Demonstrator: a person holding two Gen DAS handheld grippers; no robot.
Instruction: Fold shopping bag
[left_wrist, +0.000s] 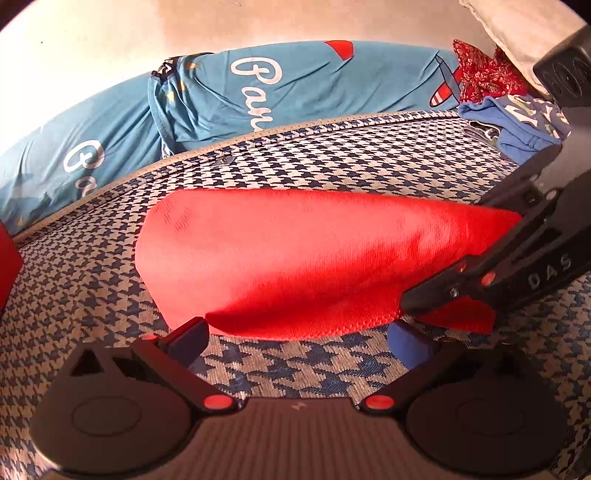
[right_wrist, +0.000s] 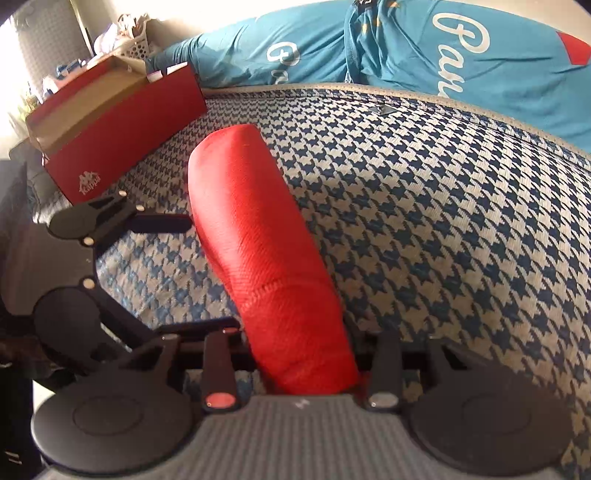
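A houndstooth mattress (left_wrist: 332, 162) is lying under everything, a blue pillow (left_wrist: 207, 99) running along its far edge. The red shopping bag (left_wrist: 295, 258) is lying folded mid-mattress. The right gripper (right_wrist: 301, 354) is pinching one end of the bag — fingers closed on it. The left gripper (left_wrist: 299, 336) is hovering just beside the bag, fingers spread, holding nothing.

The near end of the red shopping bag (right_wrist: 291, 332) runs down behind the right gripper's (right_wrist: 299, 363) body, so whether the fingers pinch it cannot be told. In the left wrist view the bag's right end (left_wrist: 461, 317) is covered by that gripper's dark linkage. The red Kappa box (right_wrist: 122, 125) near the houndstooth mattress's (right_wrist: 424, 221) far left corner is blurred, its contents unreadable. The blue pillow's (left_wrist: 295, 92) white lettering is cut short by the mattress edge.
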